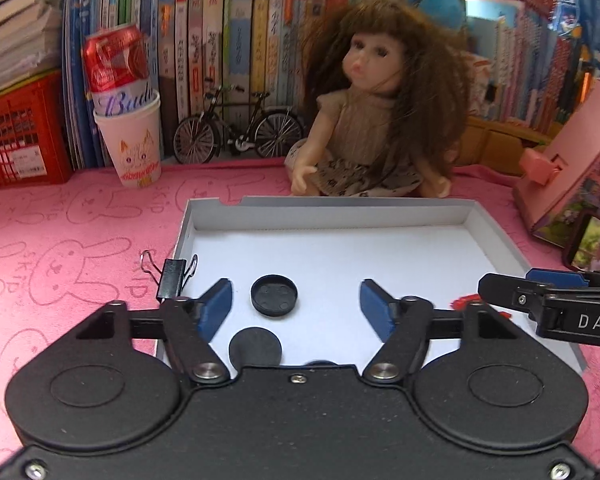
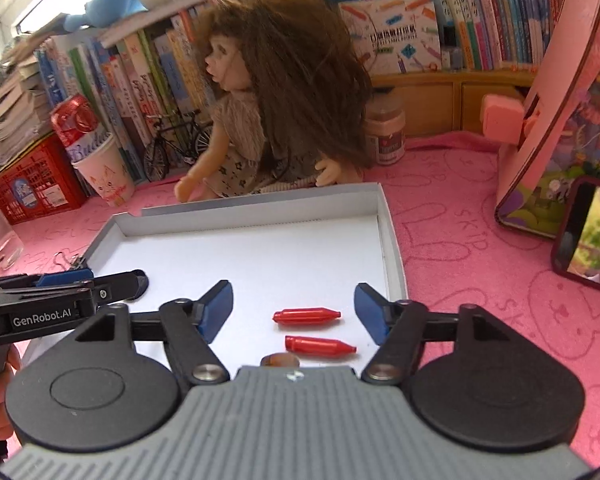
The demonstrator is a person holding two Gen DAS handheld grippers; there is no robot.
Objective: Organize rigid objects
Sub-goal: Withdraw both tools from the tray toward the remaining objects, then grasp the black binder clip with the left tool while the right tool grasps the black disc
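A shallow white box tray (image 1: 332, 210) (image 2: 260, 210) lies on the pink cloth. In the left wrist view a black round cap (image 1: 274, 295) and a black disc (image 1: 255, 349) lie in it; a third dark piece (image 1: 319, 363) peeks out under the gripper body. My left gripper (image 1: 296, 306) is open and empty above them. In the right wrist view two red pointed caps (image 2: 306, 315) (image 2: 320, 346) lie in the tray's right part, with a brown round piece (image 2: 279, 359) just below. My right gripper (image 2: 294, 308) is open and empty over the red caps.
A black binder clip (image 1: 171, 276) sits on the tray's left rim. A doll (image 1: 374, 120) sits behind the tray. A paper cup with a red can (image 1: 130, 136), a toy bicycle (image 1: 238, 130), a red crate (image 1: 18, 138), a pink toy house (image 2: 560, 120) and a phone (image 2: 590, 236) stand around.
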